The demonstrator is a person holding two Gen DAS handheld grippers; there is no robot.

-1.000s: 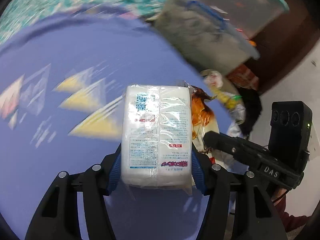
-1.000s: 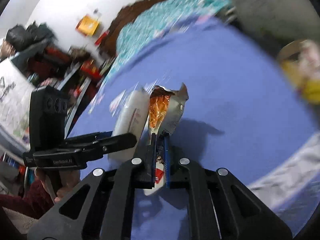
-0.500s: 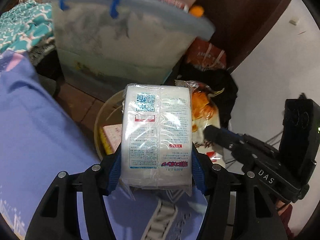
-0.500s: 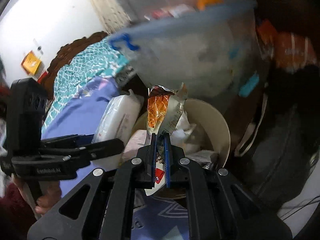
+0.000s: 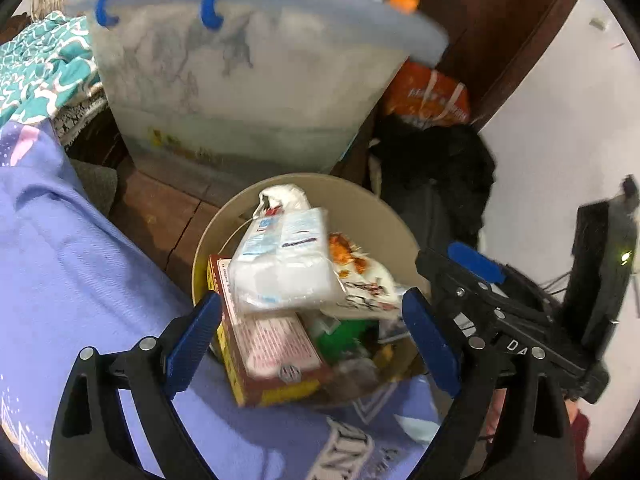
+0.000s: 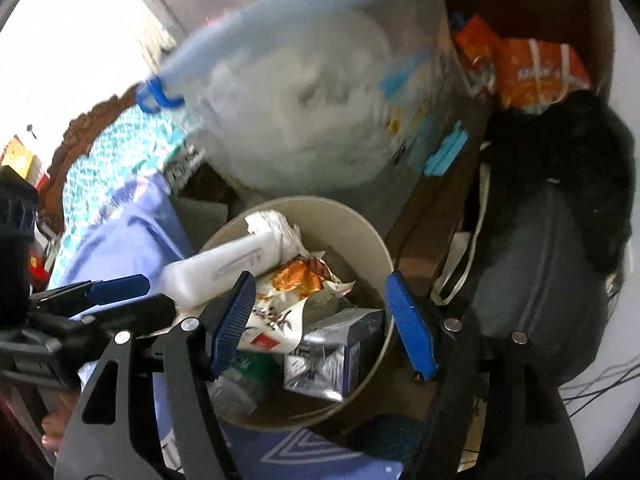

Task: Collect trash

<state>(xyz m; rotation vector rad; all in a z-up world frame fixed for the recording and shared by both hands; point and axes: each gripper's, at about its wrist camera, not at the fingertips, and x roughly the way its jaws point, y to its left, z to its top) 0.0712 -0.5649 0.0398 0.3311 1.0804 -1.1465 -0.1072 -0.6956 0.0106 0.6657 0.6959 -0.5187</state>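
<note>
Beige plastic forms the round trash bin point(image 5: 362, 204), which is set on the floor at the edge of the lilac bedspread point(image 5: 80, 280), presumably so that waste from the bed can be dropped straight in. Both grippers are held above it, pointing down into its mouth. The jaws of the left gripper point(image 5: 316, 328) have just been opened and stand wide, with nothing between them; the white tissue pack point(image 5: 284, 268) lies released just ahead of its fingertips, on top of the pile. The jaws of the right gripper point(image 6: 320, 320) have likewise just been opened on nothing; the orange snack wrapper point(image 6: 296, 280) lies just beyond its left finger, beside the pack. 2 items are judged delivered.
</note>
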